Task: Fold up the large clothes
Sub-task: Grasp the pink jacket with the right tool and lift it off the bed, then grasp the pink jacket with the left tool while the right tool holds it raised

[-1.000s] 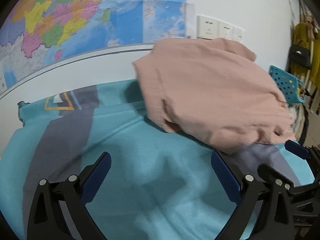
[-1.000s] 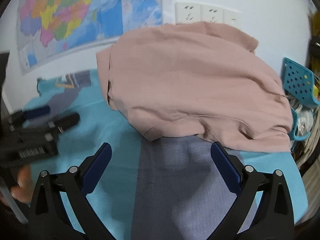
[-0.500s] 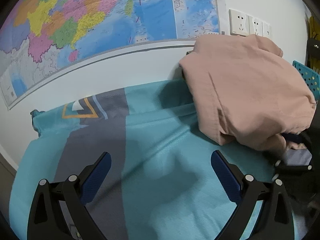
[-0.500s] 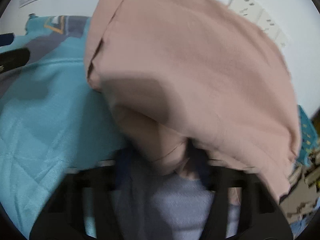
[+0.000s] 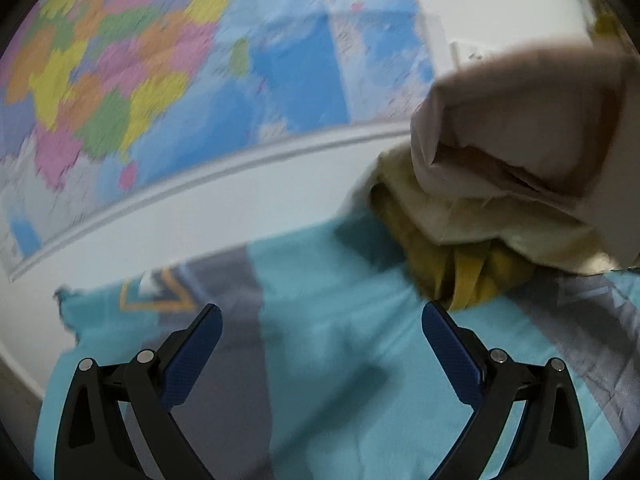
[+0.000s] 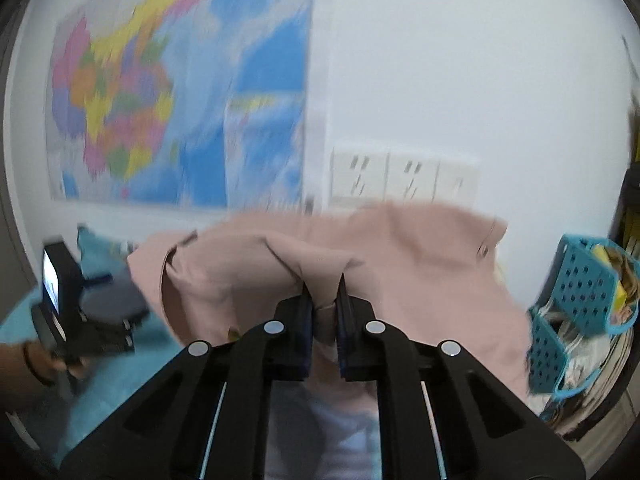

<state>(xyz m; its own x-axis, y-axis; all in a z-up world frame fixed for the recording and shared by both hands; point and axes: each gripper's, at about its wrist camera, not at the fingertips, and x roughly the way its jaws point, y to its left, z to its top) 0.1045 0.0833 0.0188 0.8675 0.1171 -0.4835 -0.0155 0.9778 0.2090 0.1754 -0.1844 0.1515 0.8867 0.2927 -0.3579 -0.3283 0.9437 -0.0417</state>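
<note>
My right gripper is closing, its jaws pinching a fold of the pink garment, which is raised off the teal bedspread near its far edge, by the wall. My left gripper hangs with jaws spread wide and empty over the bedspread. A yellow garment lies under the pink one.

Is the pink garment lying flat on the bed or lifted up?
Lifted: the right gripper is closing on a bunched fold of the pink garment, which drapes from it.
</note>
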